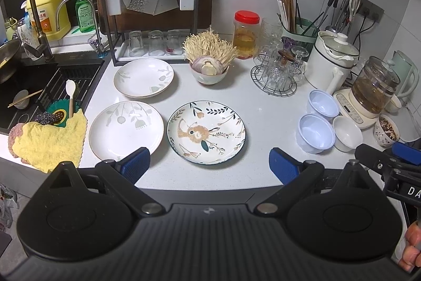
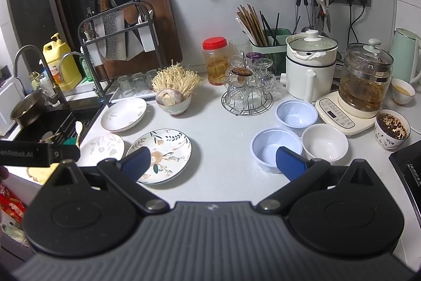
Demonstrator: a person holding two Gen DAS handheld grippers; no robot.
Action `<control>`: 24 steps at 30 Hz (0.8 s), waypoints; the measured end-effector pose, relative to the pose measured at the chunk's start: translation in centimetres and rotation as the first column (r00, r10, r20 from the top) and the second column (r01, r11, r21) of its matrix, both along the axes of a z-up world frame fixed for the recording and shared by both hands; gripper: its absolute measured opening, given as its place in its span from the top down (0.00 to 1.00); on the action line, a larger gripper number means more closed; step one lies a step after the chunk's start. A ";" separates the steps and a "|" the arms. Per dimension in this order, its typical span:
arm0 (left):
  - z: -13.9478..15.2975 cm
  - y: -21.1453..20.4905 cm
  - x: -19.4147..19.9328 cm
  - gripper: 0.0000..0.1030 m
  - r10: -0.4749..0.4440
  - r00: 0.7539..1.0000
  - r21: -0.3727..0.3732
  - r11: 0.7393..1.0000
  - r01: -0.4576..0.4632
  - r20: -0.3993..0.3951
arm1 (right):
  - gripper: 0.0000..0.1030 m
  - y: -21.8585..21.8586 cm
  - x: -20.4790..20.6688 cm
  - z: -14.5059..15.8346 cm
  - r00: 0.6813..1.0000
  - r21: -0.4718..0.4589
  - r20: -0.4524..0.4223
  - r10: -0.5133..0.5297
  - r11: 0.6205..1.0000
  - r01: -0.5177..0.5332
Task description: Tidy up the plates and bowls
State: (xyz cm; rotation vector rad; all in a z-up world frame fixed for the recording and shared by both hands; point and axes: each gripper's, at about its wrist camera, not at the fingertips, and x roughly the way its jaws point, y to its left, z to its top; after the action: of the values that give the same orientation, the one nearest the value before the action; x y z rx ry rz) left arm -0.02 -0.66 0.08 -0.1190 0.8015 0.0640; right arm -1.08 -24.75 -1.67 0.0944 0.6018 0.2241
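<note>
Three plates lie on the white counter: a floral rabbit plate [image 1: 207, 132] [image 2: 160, 156], a white leaf plate [image 1: 126, 130] [image 2: 103, 146] to its left, and a deeper white leaf plate [image 1: 144, 77] [image 2: 123, 114] behind. Two pale blue bowls [image 1: 315, 133] [image 1: 323, 102] [image 2: 276, 148] [image 2: 296, 116] and a white bowl [image 1: 347, 133] [image 2: 325, 141] sit at the right. My left gripper [image 1: 209, 166] is open and empty, just in front of the rabbit plate. My right gripper [image 2: 213, 162] is open and empty, between the rabbit plate and the near blue bowl.
A bowl of enoki mushrooms [image 1: 209, 65] and a glass rack [image 1: 279, 70] stand behind. Kettles [image 1: 331, 62] [image 2: 365, 80], a patterned cup [image 2: 392, 129] and a red-lidded jar [image 1: 246, 34] crowd the right. The sink [image 1: 31, 91] and a yellow cloth [image 1: 50, 141] are at the left.
</note>
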 end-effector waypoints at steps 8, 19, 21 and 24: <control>-0.2 0.1 -0.4 0.04 0.008 1.000 -0.007 1.000 -0.008 0.007 | 0.00 0.0 0.1 0.0 1.000 0.002 -0.003 0.008 1.000 -0.008; -0.4 -0.3 0.1 0.04 0.009 1.000 -0.005 1.000 -0.009 0.004 | 0.00 0.1 0.6 -0.2 1.000 0.013 -0.019 0.003 1.000 -0.003; -0.4 -0.3 0.2 0.04 0.008 1.000 -0.006 1.000 -0.008 0.003 | 0.00 0.1 0.6 -0.3 1.000 0.014 -0.020 0.001 1.000 -0.001; -0.5 -0.5 0.4 0.04 0.004 1.000 -0.007 1.000 -0.004 0.001 | 0.00 0.1 0.6 -0.3 1.000 0.013 -0.021 -0.002 1.000 0.003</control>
State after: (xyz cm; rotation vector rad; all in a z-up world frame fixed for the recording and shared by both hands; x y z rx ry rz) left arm 0.41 -1.15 -0.45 -0.1266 0.8006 0.0647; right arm -0.44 -24.65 -2.00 0.1104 0.6213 0.2251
